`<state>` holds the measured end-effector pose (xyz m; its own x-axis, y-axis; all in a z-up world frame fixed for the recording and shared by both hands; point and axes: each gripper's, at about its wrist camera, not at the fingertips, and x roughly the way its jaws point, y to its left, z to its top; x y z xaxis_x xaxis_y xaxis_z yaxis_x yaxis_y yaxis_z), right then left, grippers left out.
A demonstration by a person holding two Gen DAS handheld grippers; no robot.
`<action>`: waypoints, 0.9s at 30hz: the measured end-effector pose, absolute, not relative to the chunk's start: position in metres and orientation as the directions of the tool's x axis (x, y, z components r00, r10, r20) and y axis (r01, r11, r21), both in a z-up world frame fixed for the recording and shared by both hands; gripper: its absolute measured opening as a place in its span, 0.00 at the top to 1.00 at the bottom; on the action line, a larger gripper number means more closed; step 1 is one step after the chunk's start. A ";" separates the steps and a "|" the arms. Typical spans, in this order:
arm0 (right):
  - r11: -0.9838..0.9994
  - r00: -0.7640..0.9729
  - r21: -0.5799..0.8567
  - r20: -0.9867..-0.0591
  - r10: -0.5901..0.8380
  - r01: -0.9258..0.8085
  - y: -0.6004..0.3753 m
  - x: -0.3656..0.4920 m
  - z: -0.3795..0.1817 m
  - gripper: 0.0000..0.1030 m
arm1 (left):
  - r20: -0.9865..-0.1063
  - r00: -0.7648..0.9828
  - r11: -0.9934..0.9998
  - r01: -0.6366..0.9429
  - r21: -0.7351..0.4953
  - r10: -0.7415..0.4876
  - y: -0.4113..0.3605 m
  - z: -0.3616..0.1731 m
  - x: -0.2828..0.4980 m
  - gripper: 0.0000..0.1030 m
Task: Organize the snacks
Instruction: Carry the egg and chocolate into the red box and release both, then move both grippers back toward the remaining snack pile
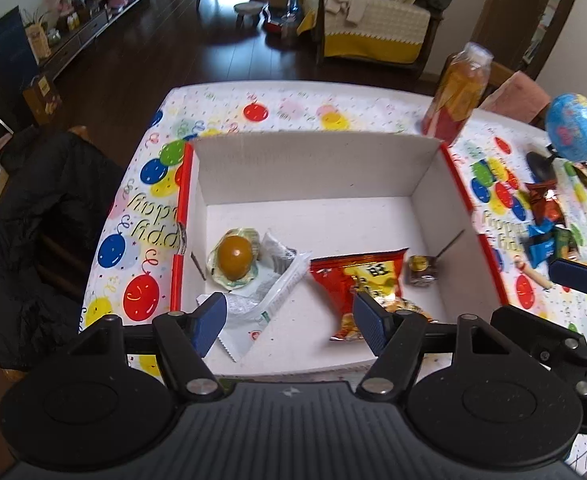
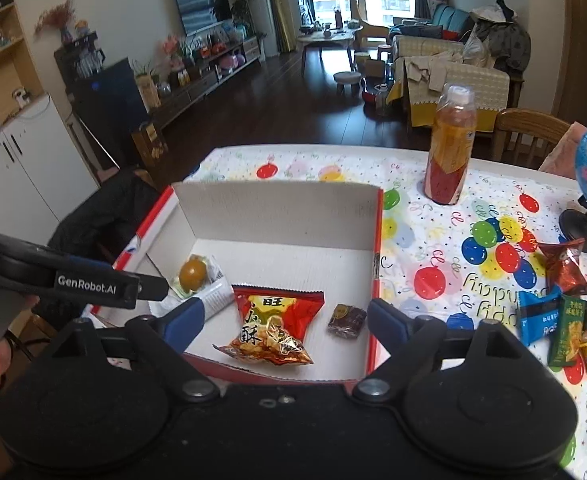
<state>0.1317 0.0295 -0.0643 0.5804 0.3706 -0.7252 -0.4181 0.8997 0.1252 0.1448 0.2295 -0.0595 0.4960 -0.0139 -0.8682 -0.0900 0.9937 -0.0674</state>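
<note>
The desk (image 2: 433,216) fills mid-frame, its far edge clear. The open cardboard box (image 2: 277,208) holds a red snack bag (image 2: 277,316), a brown candy (image 2: 345,320) and a wrapped egg (image 2: 192,274), floor bare behind. Loose snacks (image 2: 561,320) sit lower right. Left gripper (image 1: 289,322) and right gripper (image 2: 285,326) gape, empty.

Open-topped white cardboard box (image 1: 317,168): back half of floor bare; tall orange drink bottle (image 2: 449,148) stands beyond right corner.

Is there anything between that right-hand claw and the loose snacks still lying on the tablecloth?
Nothing visible. The right gripper hangs open over the box; the loose snacks lie outside its right wall on the open tablecloth.
</note>
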 end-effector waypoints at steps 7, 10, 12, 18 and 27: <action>0.897 0.620 0.147 -0.676 0.399 -0.416 0.012 0.114 -0.042 0.05 | -0.828 0.558 0.996 -0.037 -0.085 -0.050 0.215 -0.035 0.123 0.26; 0.899 0.635 0.157 -0.658 0.404 -0.408 0.003 0.108 -0.034 0.01 | -0.811 0.582 0.996 -0.021 -0.091 -0.061 0.208 -0.027 0.115 0.21; 0.901 0.644 0.165 -0.648 0.406 -0.402 -0.004 0.103 -0.030 0.01 | -0.802 0.593 0.995 -0.011 -0.097 -0.072 0.204 -0.024 0.111 0.21; 0.911 0.667 0.199 -0.628 0.401 -0.361 -0.031 0.092 -0.026 0.00 | -0.784 0.611 0.993 0.041 -0.110 -0.112 0.184 -0.018 0.099 0.17; 0.944 0.704 0.167 -0.632 0.323 -0.283 -0.086 0.071 -0.038 0.00 | -0.753 0.631 0.982 0.145 -0.121 -0.186 0.136 -0.023 0.092 0.02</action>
<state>0.0713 -0.0859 -0.0377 0.7043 0.3231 -0.6322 -0.2832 0.9444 0.1671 0.0916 0.1355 -0.0229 0.6312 -0.1857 -0.7531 0.1445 0.9821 -0.1211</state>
